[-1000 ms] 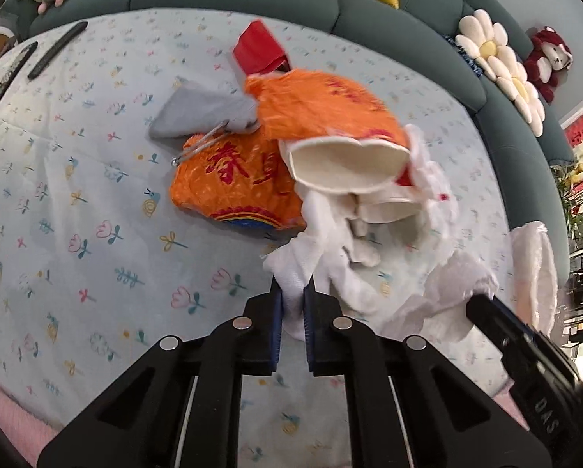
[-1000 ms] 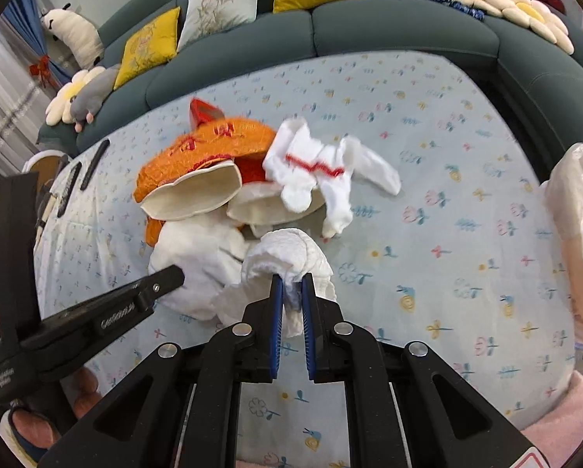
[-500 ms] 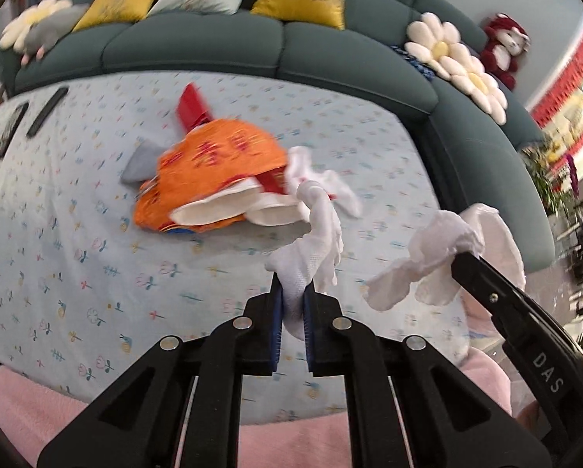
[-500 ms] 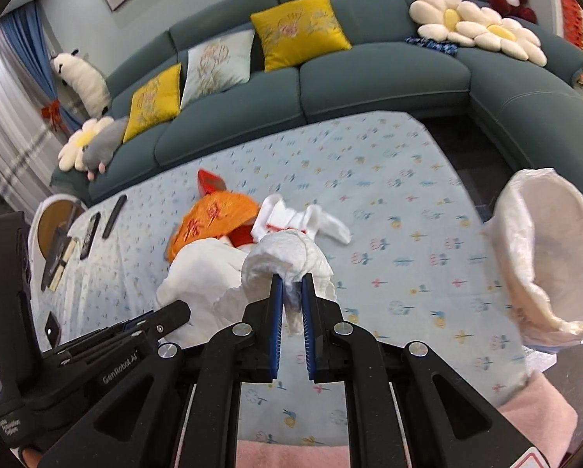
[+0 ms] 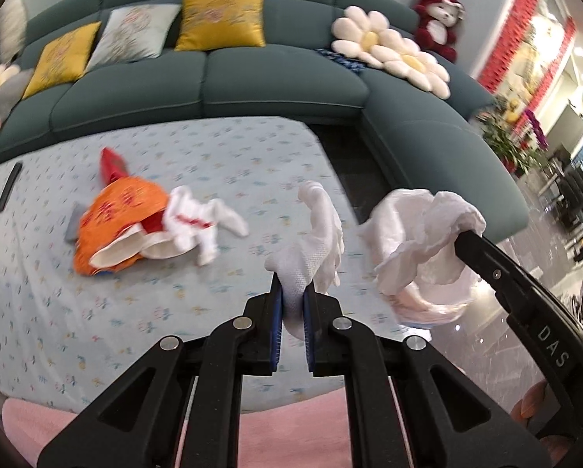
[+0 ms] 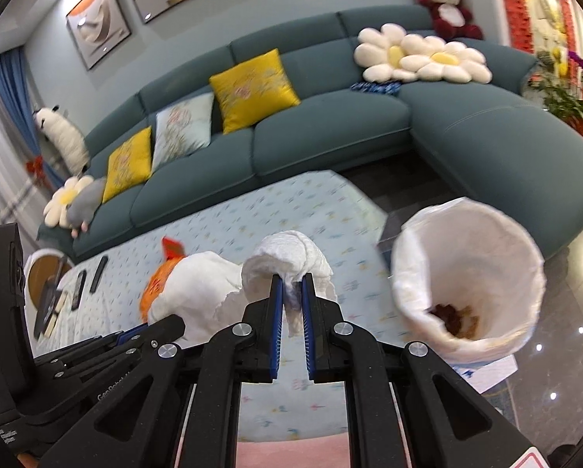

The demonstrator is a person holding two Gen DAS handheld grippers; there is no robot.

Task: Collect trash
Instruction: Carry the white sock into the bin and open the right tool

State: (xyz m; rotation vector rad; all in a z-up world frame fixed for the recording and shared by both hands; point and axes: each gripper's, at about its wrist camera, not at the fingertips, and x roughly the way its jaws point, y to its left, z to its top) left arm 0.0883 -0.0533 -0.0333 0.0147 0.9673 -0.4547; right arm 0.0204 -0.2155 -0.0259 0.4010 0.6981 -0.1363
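My left gripper [image 5: 292, 292] is shut on a white crumpled tissue [image 5: 317, 234] and holds it in the air above the table's right end. My right gripper [image 6: 290, 284] is shut on another white crumpled tissue [image 6: 287, 255], also lifted. It shows in the left wrist view [image 5: 431, 222] right of my left one. A bin with a white liner [image 6: 467, 273] stands on the floor to the right, with brown scraps at its bottom. Orange wrappers [image 5: 116, 214], paper cups and a white rag [image 5: 202, 220] lie on the table.
The table has a pale floral cloth [image 5: 155, 312]. Remotes [image 5: 9, 185] lie at its far left. A teal sofa [image 5: 213, 78] with yellow cushions wraps behind and to the right. A pink edge [image 5: 291, 429] is nearest me. Glossy floor [image 6: 556, 351] lies to the right.
Both grippers lifted their tissues off the pile and moved up and right, toward the lined bin. The orange wrappers and rag stayed on the table.
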